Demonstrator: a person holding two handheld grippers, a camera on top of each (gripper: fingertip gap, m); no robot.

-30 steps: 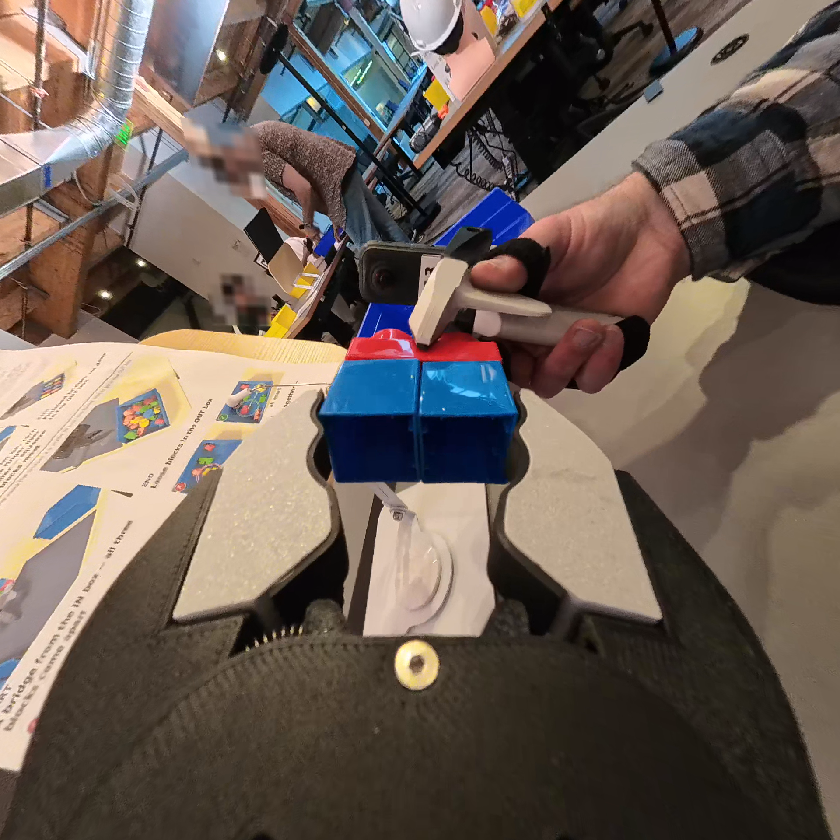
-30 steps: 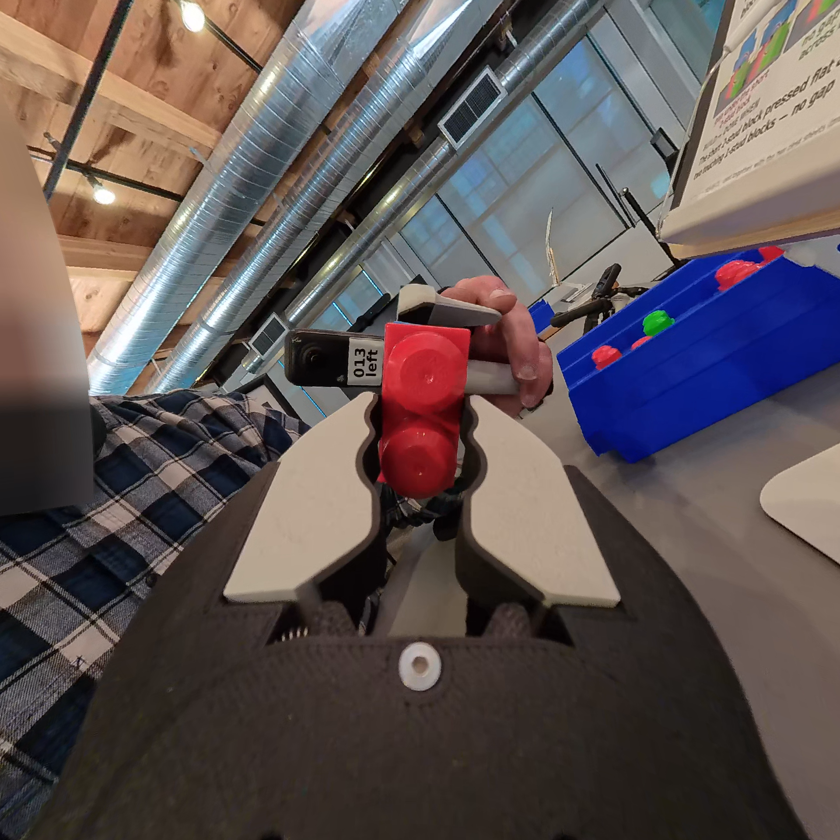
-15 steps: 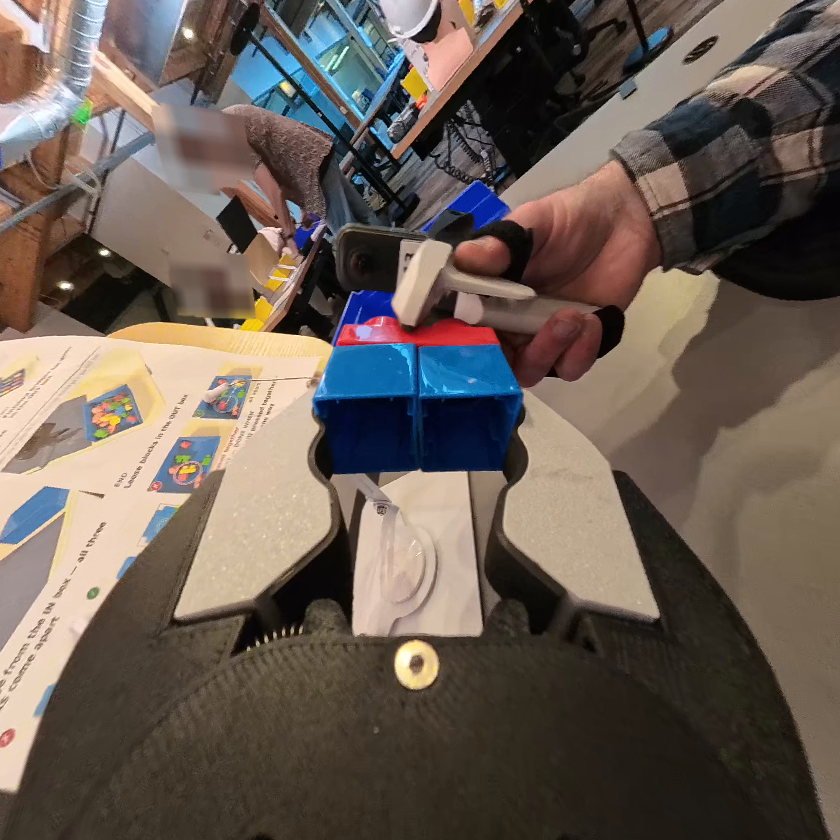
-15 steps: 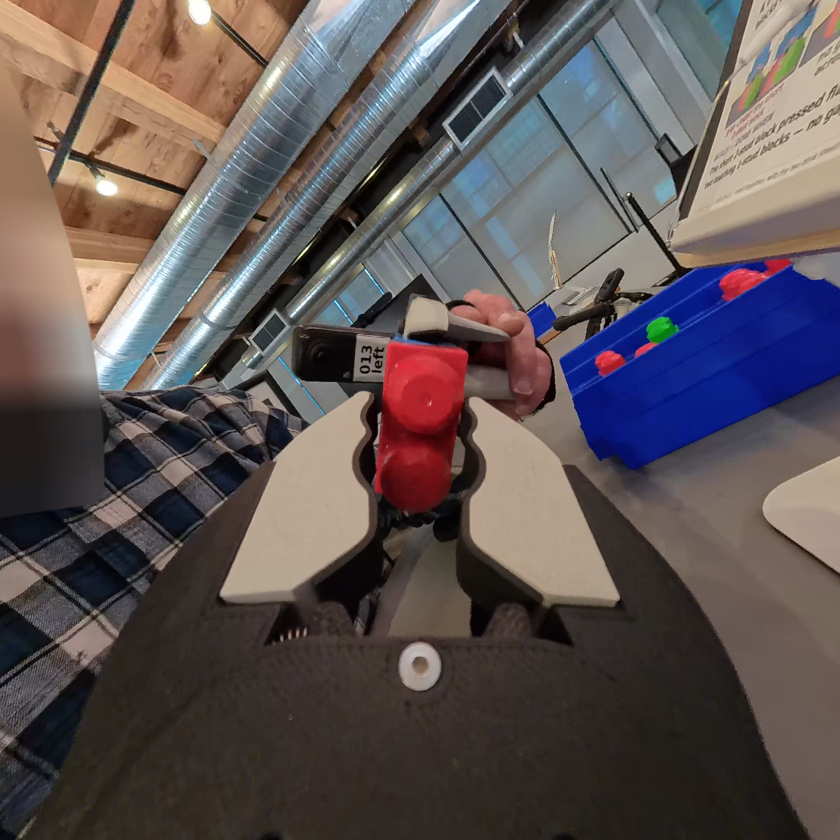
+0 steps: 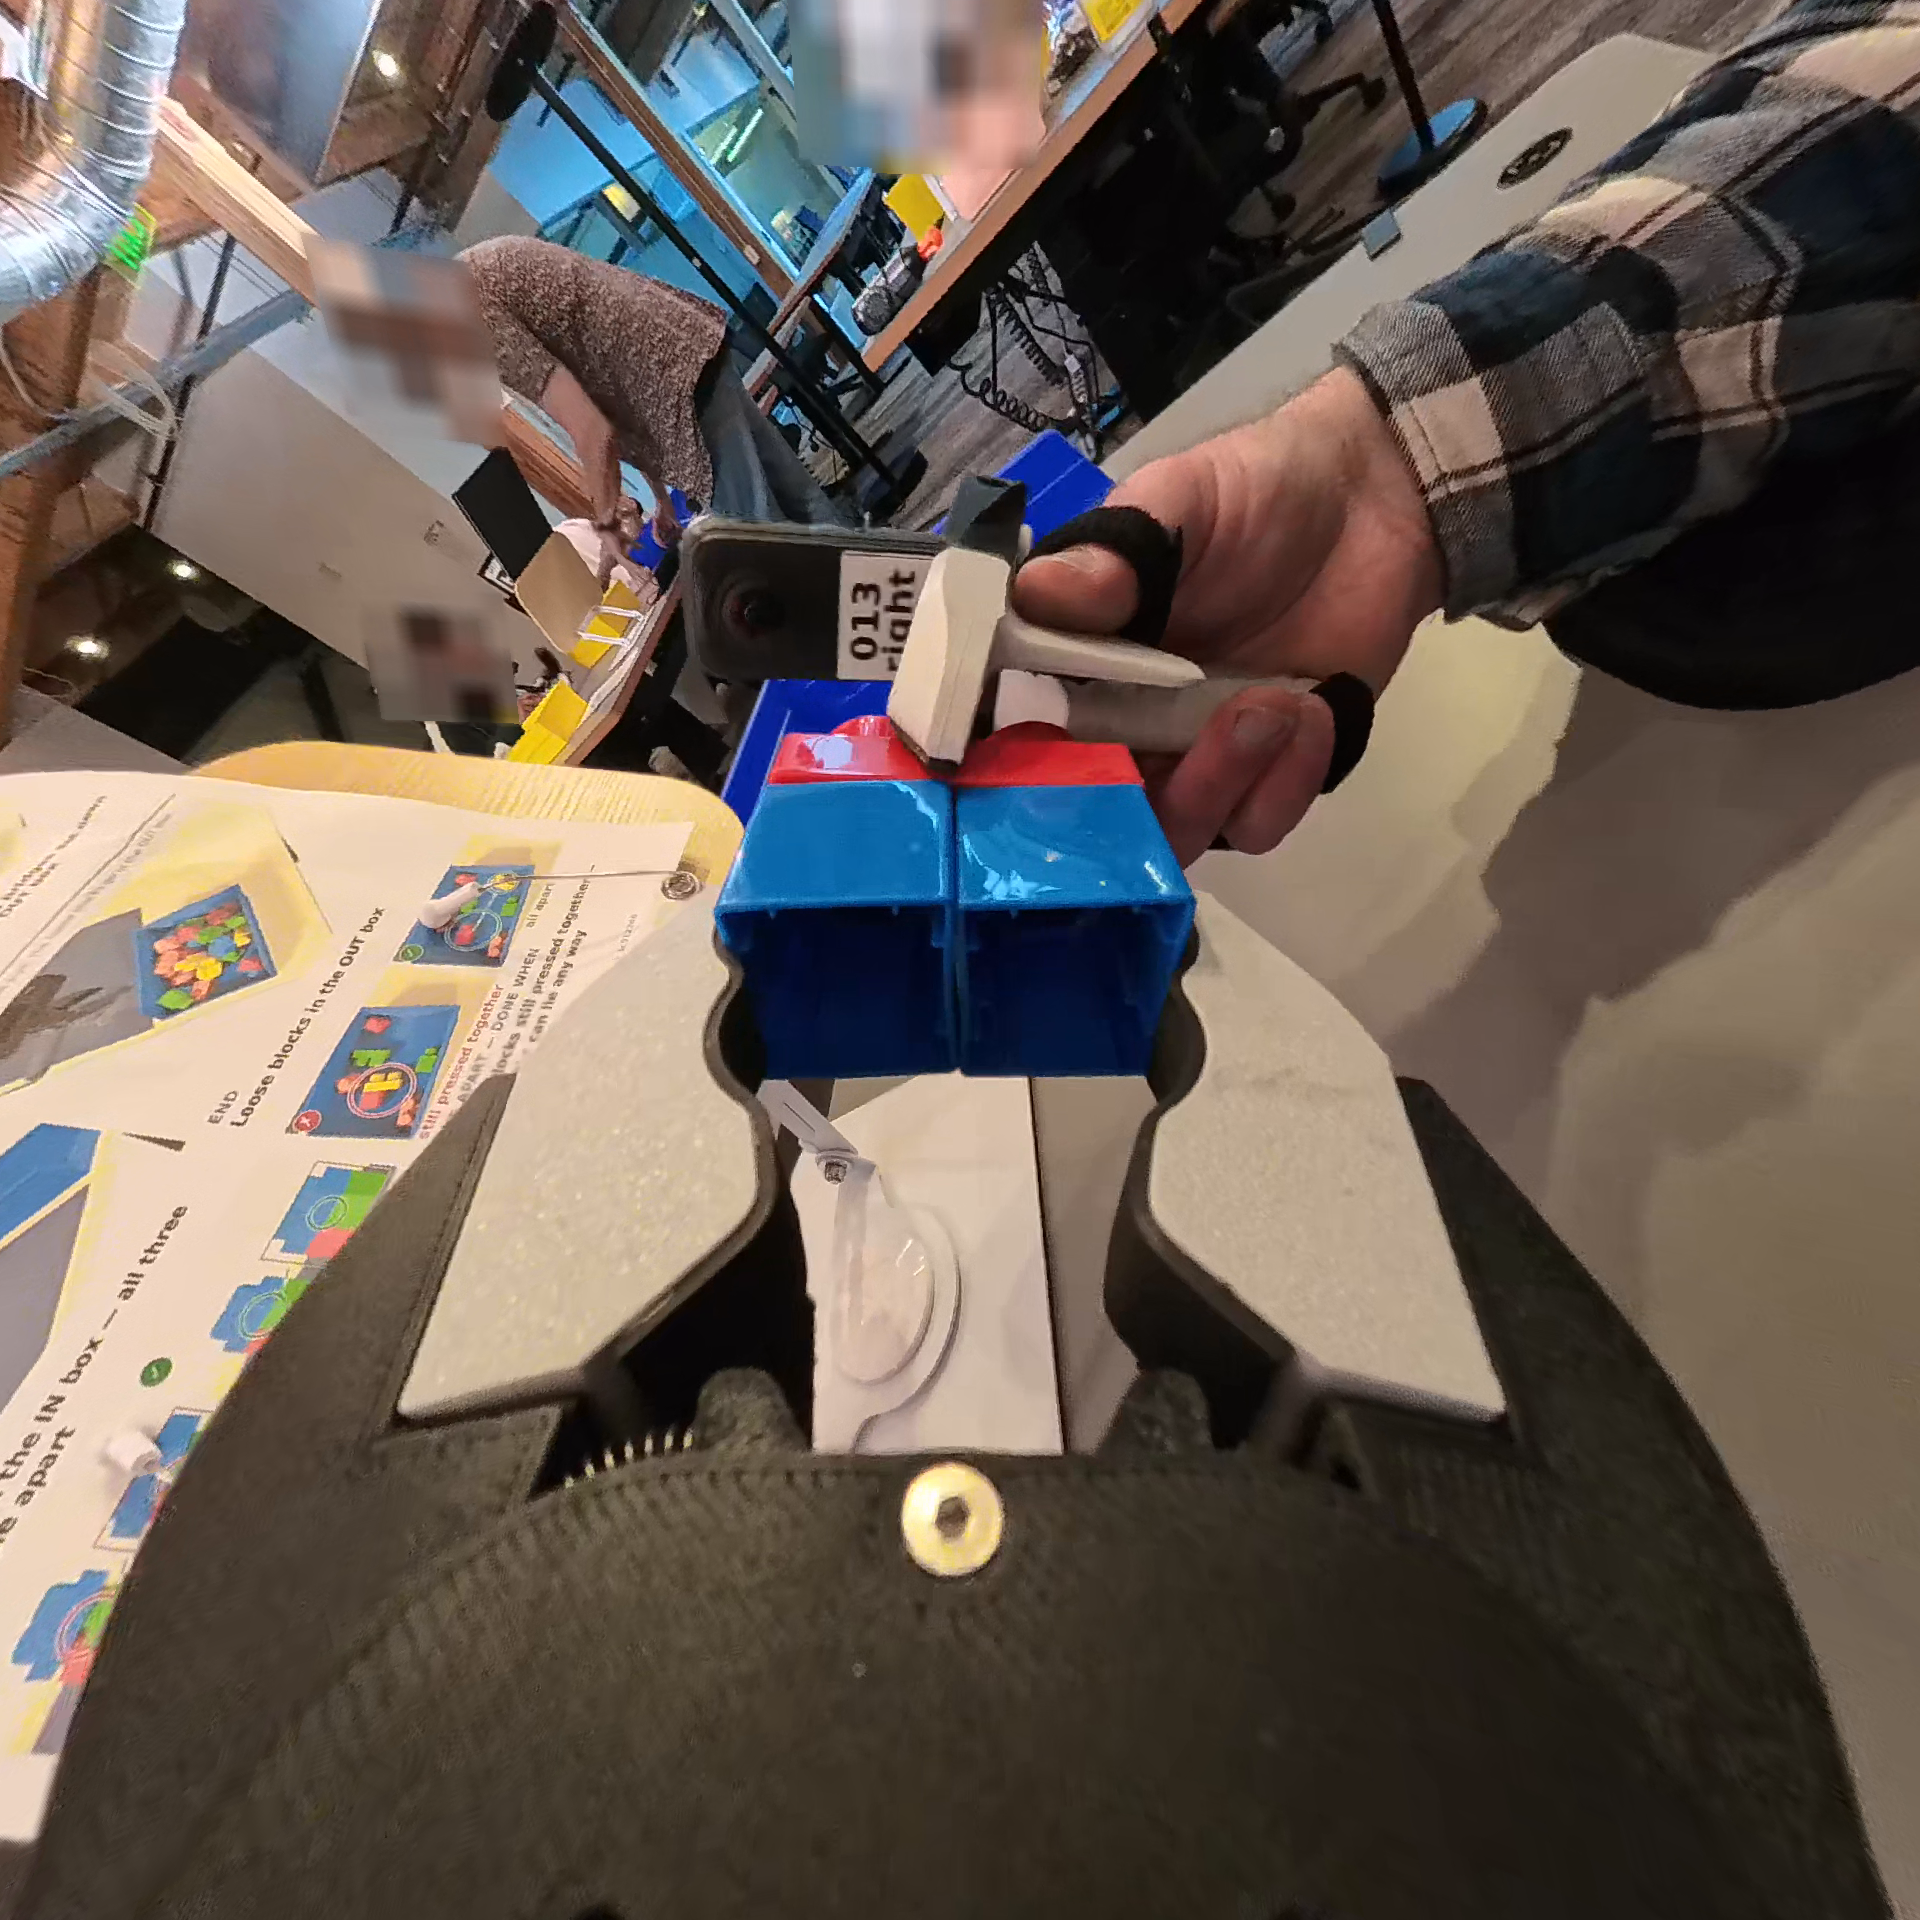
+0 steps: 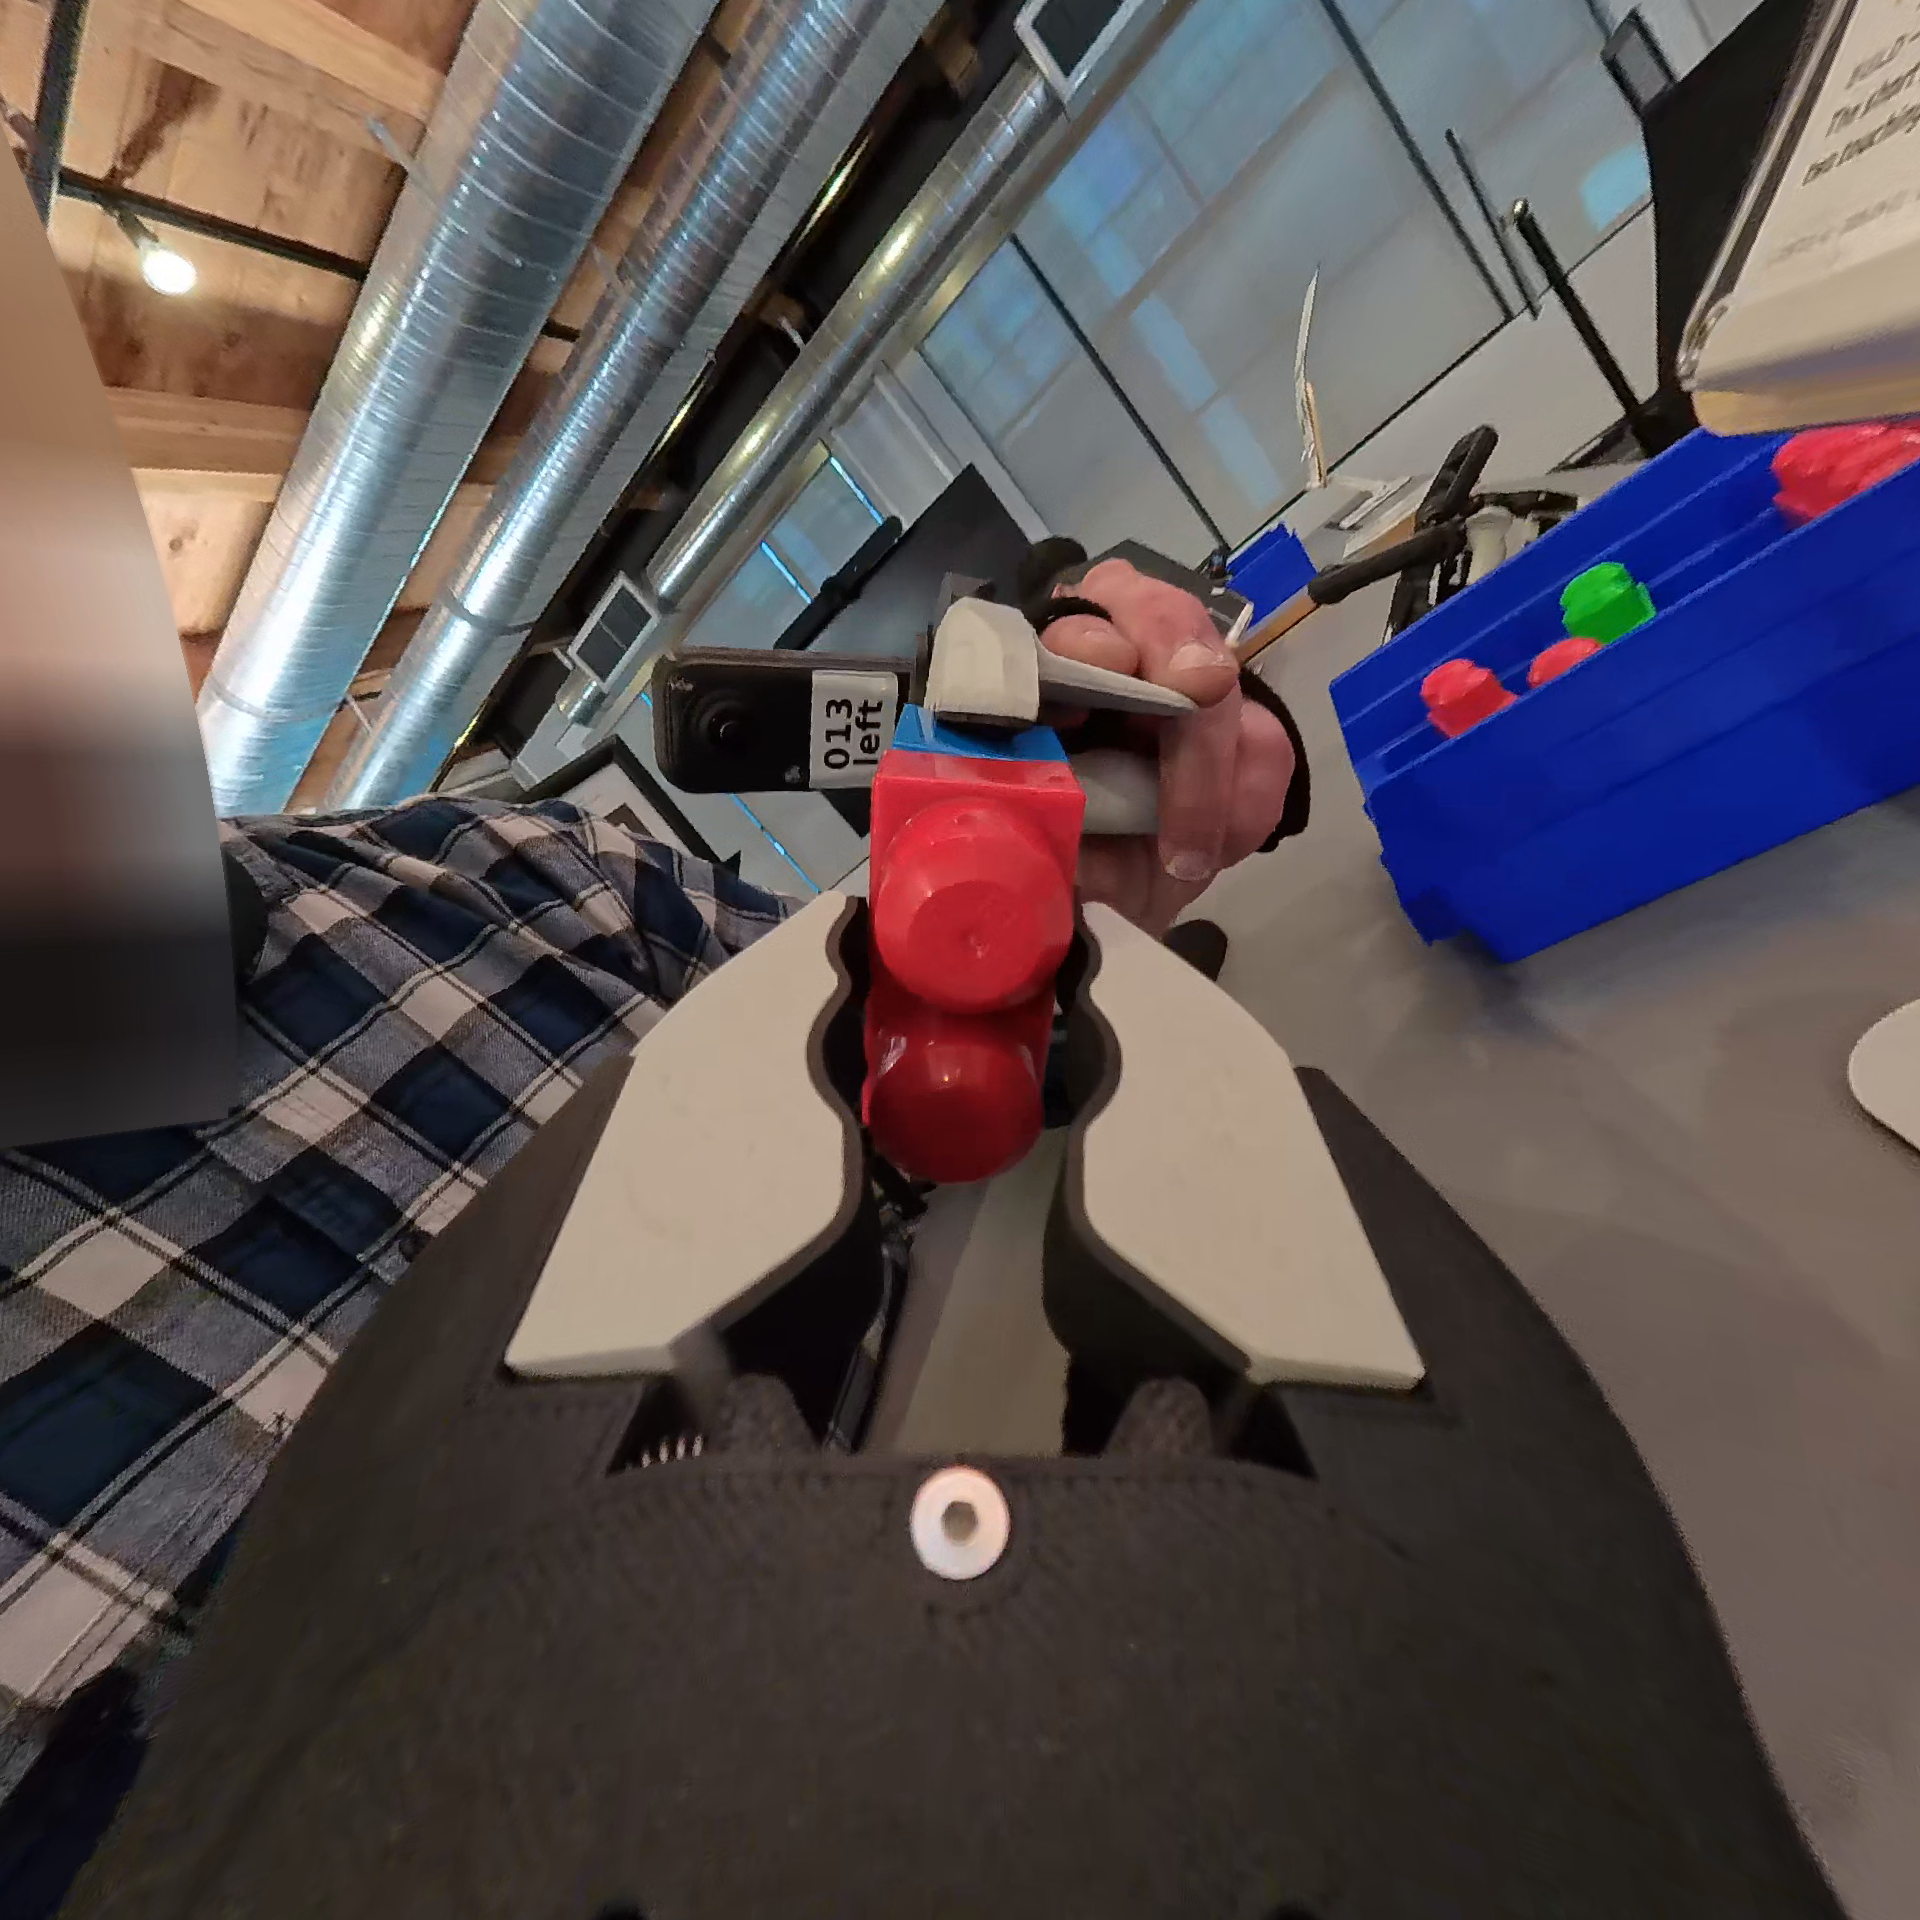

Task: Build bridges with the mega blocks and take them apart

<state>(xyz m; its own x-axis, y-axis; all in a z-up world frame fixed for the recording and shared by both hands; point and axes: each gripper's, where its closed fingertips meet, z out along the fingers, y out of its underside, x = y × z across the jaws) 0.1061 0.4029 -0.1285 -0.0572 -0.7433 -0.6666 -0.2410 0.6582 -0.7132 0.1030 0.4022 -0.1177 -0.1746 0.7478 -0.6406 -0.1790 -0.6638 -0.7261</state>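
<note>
My left claw (image 5: 954, 966) is clamped across two blue blocks (image 5: 951, 935) standing side by side, open undersides facing me, a finger pressed on each outer wall. Straight beyond them, on their far ends, sits the red block (image 5: 1023, 762), its long axis running left to right across both blues — a small bridge held in the air. My right claw (image 6: 961, 997) comes at it from the opposite side and grips that red block across its narrow width, studs (image 6: 971, 914) pointing back along my right fingers. So the seam between red and blue lies square between my two claws, and I judge the parting pull should run straight along that line, each hand drawing back. Below is a plain grey table (image 6: 1558, 1039); a blue bin (image 6: 1621, 769) of loose blocks sits far right, instruction sheets (image 5: 208, 987) to the left.
</note>
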